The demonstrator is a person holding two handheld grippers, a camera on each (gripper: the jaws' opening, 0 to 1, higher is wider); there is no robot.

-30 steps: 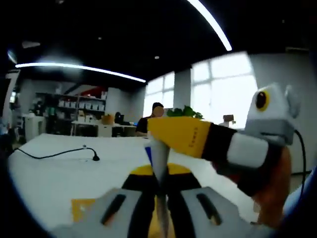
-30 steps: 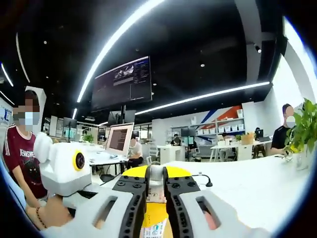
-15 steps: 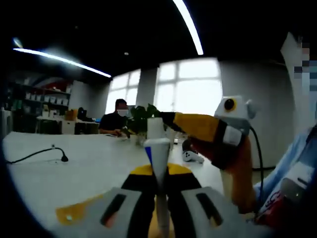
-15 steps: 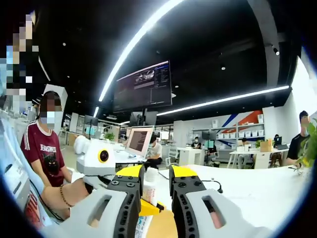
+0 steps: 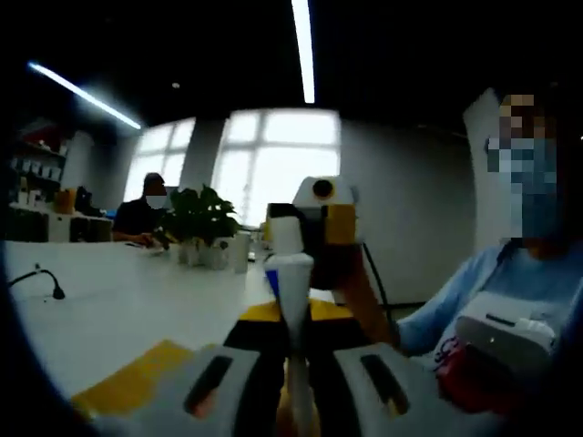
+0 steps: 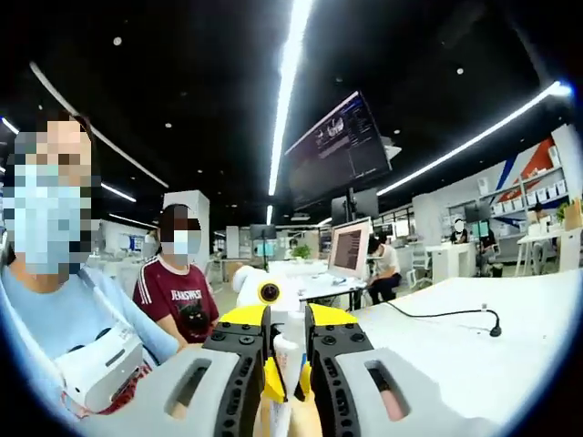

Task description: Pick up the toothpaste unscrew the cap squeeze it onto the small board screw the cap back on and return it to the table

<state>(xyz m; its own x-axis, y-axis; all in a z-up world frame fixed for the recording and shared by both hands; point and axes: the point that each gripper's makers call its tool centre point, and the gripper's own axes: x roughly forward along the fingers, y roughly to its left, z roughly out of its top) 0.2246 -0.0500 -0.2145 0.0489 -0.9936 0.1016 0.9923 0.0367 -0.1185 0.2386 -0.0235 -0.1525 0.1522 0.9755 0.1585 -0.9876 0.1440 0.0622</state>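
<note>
A white toothpaste tube [image 5: 293,300] stands upright between the jaws of my left gripper [image 5: 290,332], which is shut on its body. Its white cap [image 5: 285,235] is on the tube's top. My right gripper [image 5: 310,223] faces the left gripper view head-on, its yellow-tipped jaws at the cap. In the right gripper view the cap [image 6: 285,350] sits in the narrow gap of my right gripper [image 6: 285,328], whose jaws have drawn in against it. Below the cap, the left gripper's yellow fingertips [image 6: 273,382] pinch the tube. A yellow board [image 5: 127,387] lies low on the left.
A white table [image 5: 100,309] carries a black cable [image 5: 41,278] and potted plants [image 5: 200,228]. The person holding the grippers sits close by, a sleeve [image 5: 483,282] at the right. Another seated person [image 6: 178,296], desks and a monitor [image 6: 346,250] are further back.
Both views have swung round toward the person. My right gripper, open around the cap half a second ago, has narrowed its jaws onto it. The left gripper still holds the tube.
</note>
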